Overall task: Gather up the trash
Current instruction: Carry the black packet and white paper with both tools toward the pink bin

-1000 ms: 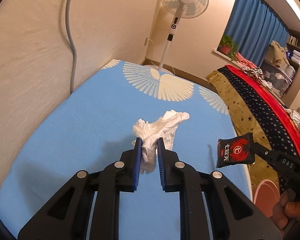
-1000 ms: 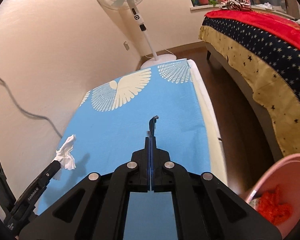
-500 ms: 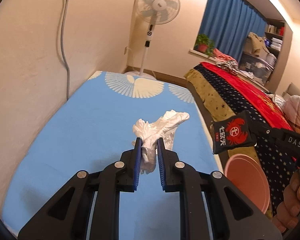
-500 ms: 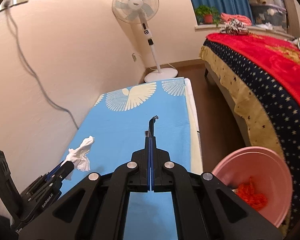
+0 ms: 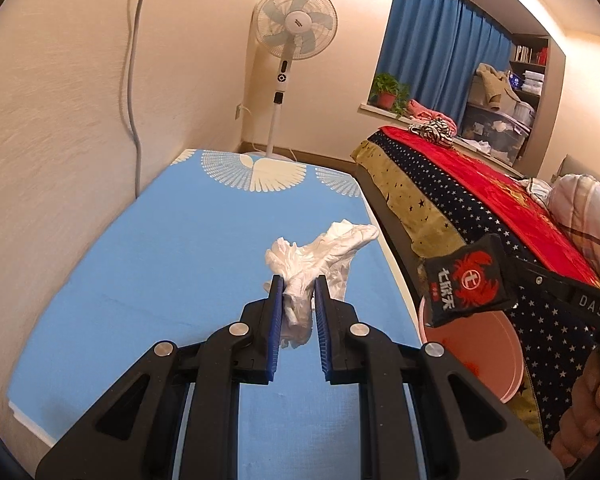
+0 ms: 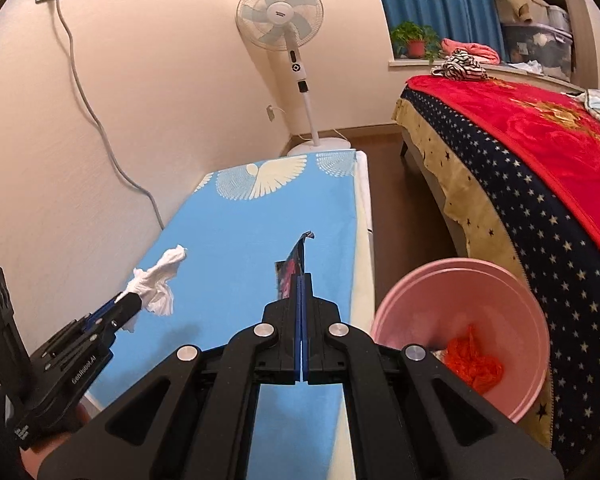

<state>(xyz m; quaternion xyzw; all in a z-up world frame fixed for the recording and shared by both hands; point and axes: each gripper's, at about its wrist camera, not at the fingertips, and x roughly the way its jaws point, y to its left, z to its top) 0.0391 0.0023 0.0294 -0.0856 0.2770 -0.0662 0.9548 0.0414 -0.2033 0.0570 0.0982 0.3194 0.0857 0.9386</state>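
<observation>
My left gripper (image 5: 298, 285) is shut on a crumpled white tissue (image 5: 320, 254) and holds it above the blue cloth-covered table (image 5: 172, 248). The tissue (image 6: 158, 280) and the left gripper (image 6: 126, 299) also show in the right wrist view. My right gripper (image 6: 302, 280) is shut on a black snack wrapper with a red crab logo (image 5: 466, 280), seen edge-on in its own view (image 6: 294, 266). It hangs near the table's right edge, beside a pink basin (image 6: 496, 292) on the floor that holds an orange scrap (image 6: 474, 364).
A standing fan (image 6: 280, 16) is at the table's far end. A bed with a red and starred blanket (image 6: 540, 152) runs along the right. A grey cable (image 6: 84, 92) hangs down the left wall from a socket. Wood floor lies between table and bed.
Both grippers have lifted and pulled back with their loads. The pink basin has come more into view beside the right gripper.
</observation>
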